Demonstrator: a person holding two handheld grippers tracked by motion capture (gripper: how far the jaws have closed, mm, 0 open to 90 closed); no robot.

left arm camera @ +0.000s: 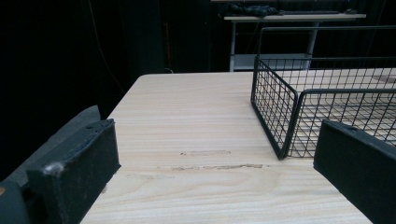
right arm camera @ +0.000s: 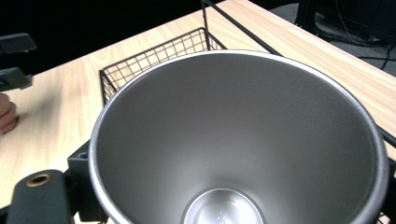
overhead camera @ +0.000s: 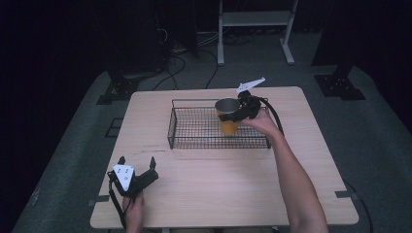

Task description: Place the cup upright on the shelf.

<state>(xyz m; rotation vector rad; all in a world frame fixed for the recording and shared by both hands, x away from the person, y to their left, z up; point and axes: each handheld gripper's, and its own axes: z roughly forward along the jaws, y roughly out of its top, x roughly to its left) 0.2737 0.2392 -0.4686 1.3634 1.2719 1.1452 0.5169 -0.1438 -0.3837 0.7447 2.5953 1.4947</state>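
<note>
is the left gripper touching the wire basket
Apart. The high view shows the left gripper near the table's front corner, with bare wood between it and the wire basket.

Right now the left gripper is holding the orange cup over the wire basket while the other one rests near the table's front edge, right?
Not quite: the right gripper holds the orange cup over the wire basket, as the high view shows. The left gripper rests open near the table's front edge.

Embossed lettering on the cup's inner bottom is too small to read.
</note>
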